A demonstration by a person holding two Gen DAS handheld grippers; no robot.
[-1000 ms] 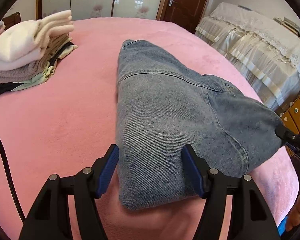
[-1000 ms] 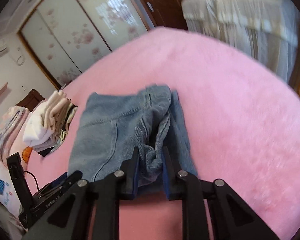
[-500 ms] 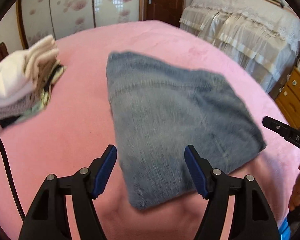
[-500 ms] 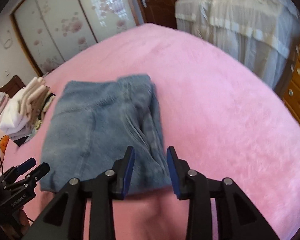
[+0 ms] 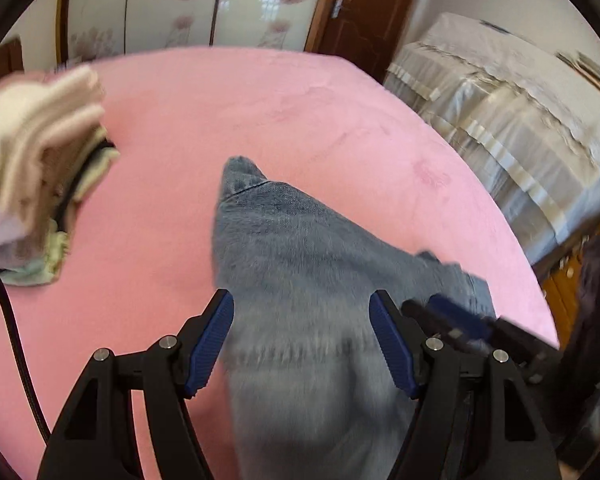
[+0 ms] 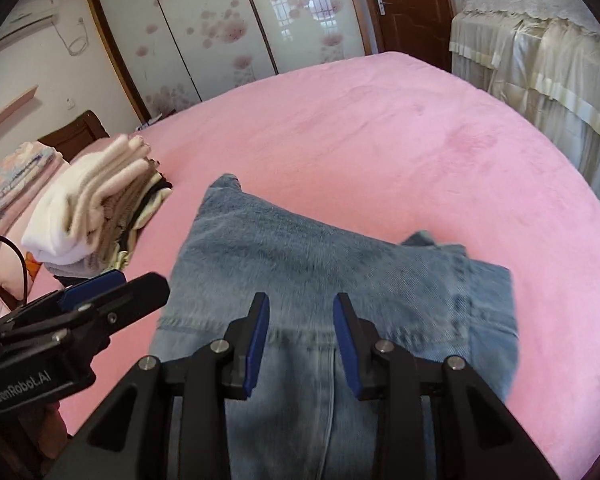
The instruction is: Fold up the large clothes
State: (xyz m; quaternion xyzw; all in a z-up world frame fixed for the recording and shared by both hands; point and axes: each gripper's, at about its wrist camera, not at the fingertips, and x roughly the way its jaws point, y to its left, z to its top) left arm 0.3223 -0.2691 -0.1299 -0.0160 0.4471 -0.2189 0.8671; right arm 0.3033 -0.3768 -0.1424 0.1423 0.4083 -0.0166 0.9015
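From the left wrist, we look down along our left tool (image 5: 302, 340) at the folded jeans (image 5: 300, 264), which lie on the pink bed (image 5: 227, 120) straight ahead and beneath us. The jaws stand well apart, released, with denim spreading between and under them but neither blue pad visibly pressing on it. The bundle's long axis runs away from this tool, tapering to a corner at its far end. To this tool's right, touching or just over the jeans' near right edge, sits our right tool (image 5: 456, 314). A stack of folded clothes (image 5: 39, 168) lies well to the left and further ahead, blurred.

From the right wrist, our right tool (image 6: 302, 336) hangs over the near part of the same jeans (image 6: 320, 256). Its jaws stand narrowly parted and released; a seam line runs in the gap between them, and we see no cloth pinched. The denim stretches ahead and to both sides, wider to the right, where a looser folded edge shows. Our left tool (image 6: 111, 288) appears to the left, just beside the jeans' left edge, with the stack (image 6: 95, 208) beyond it.

We judge both tools sit at the near end of the bundle, roughly equally close, so the next move, likely carrying or a last fold, turns on gripping that near edge, the length lying away from us.
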